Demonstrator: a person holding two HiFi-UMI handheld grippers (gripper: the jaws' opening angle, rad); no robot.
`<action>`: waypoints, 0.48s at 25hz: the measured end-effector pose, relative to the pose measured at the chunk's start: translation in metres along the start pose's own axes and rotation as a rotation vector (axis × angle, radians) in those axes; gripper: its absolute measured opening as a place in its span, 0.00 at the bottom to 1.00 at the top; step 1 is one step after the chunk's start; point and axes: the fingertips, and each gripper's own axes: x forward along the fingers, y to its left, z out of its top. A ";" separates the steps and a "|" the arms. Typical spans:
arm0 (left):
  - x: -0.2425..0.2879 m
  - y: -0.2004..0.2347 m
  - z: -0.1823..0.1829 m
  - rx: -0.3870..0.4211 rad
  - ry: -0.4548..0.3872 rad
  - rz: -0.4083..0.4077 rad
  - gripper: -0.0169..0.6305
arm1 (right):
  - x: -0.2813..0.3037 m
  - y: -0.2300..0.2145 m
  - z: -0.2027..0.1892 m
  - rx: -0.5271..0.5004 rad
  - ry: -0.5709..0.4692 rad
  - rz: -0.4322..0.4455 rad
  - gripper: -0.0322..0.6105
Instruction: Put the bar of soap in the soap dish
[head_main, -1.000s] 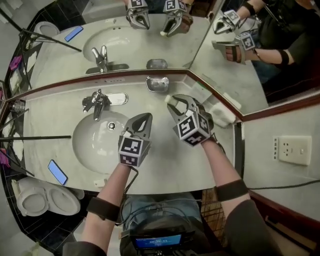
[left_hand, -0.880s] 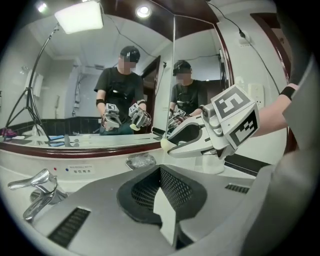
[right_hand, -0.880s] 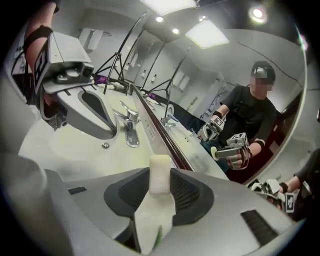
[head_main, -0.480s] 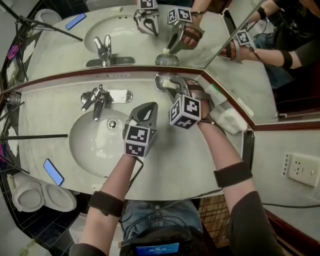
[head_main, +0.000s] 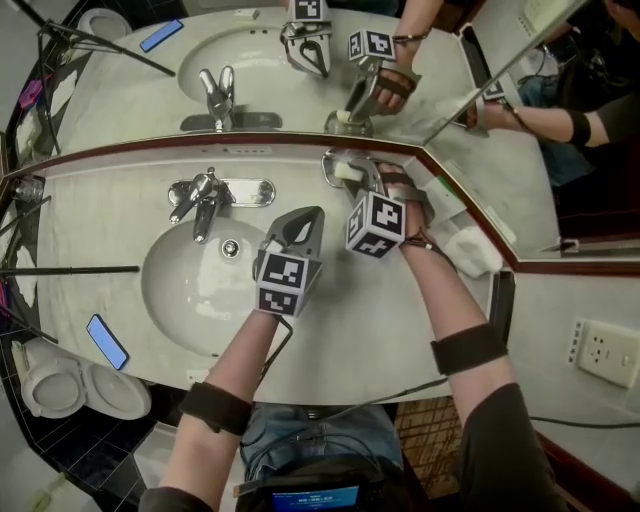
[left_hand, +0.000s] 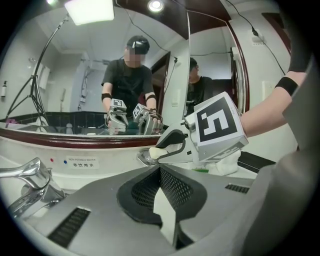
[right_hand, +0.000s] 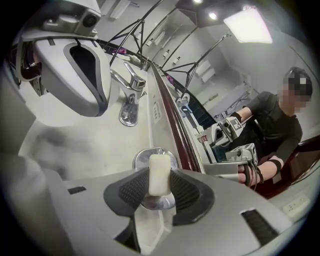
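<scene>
Pale counter (head_main: 400, 330) with a sink (head_main: 185, 295). The left gripper (head_main: 300, 225) hangs over the sink's right edge, jaws clenched on nothing. The right gripper (right_hand: 160, 192) is at the dish (right_hand: 142, 156) by the mirror. Its jaws have just been opening, yet the pads touch both sides of the soap (right_hand: 160, 172) — on edge, just over the dish.

Pale stone counter (head_main: 100, 215) set with oval basin (head_main: 190, 290); corner mirrors (head_main: 130, 90) edged in dark red trim; ceiling panel (left_hand: 90, 10) lit.

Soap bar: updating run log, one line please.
right gripper: jaws just opening, soap bar between | over soap dish | left gripper: shut, empty
</scene>
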 end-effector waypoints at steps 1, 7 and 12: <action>0.000 0.001 -0.001 -0.001 0.000 0.000 0.03 | 0.000 -0.001 -0.001 0.005 0.001 -0.003 0.29; -0.002 0.003 -0.001 -0.011 -0.003 0.004 0.03 | 0.000 -0.001 -0.001 0.018 0.007 -0.007 0.32; -0.008 0.000 0.004 -0.016 -0.008 0.004 0.03 | -0.009 -0.003 -0.001 0.037 0.011 -0.014 0.31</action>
